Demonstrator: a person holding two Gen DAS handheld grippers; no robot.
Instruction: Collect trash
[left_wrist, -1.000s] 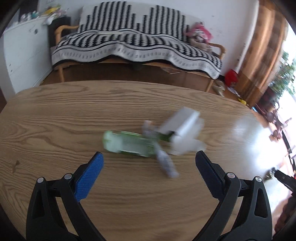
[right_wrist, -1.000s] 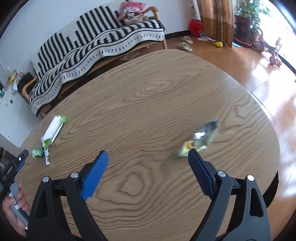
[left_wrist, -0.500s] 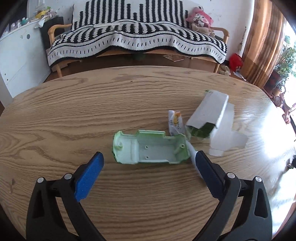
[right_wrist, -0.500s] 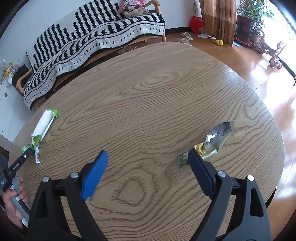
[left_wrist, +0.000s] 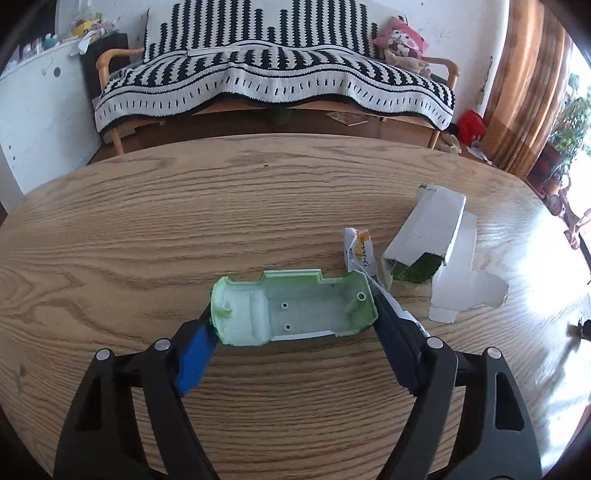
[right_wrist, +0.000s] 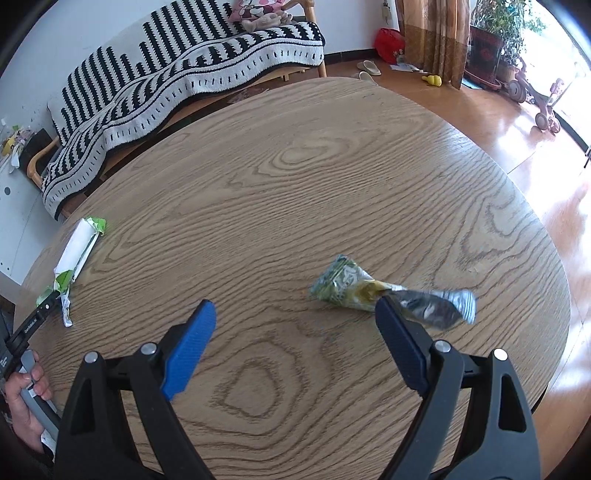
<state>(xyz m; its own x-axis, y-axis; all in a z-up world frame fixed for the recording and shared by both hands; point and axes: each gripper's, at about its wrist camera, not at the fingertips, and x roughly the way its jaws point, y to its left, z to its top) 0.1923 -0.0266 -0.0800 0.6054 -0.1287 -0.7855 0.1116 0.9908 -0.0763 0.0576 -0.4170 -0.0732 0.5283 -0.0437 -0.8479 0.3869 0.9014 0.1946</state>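
Note:
A pale green plastic shell (left_wrist: 291, 306) lies open side up on the wooden table (left_wrist: 184, 221). My left gripper (left_wrist: 293, 328) stands around it, its blue fingers (left_wrist: 194, 354) touching both ends. A small orange and white wrapper (left_wrist: 360, 254) and a torn white carton (left_wrist: 432, 236) lie just right of it. My right gripper (right_wrist: 295, 332) is open above the table. A crumpled green and silver wrapper (right_wrist: 384, 295) lies by its right finger (right_wrist: 400, 343), outside the jaws.
A striped sofa (left_wrist: 273, 74) stands behind the table. In the right wrist view the white carton (right_wrist: 79, 245) lies at the table's left edge (right_wrist: 33, 273), near my left gripper's handle (right_wrist: 26, 332). The table's right edge (right_wrist: 554, 258) drops to the floor.
My left gripper moved forward and closed in until its fingers touch the green shell's ends. My right gripper moved towards the crumpled wrapper, which now lies by its right finger.

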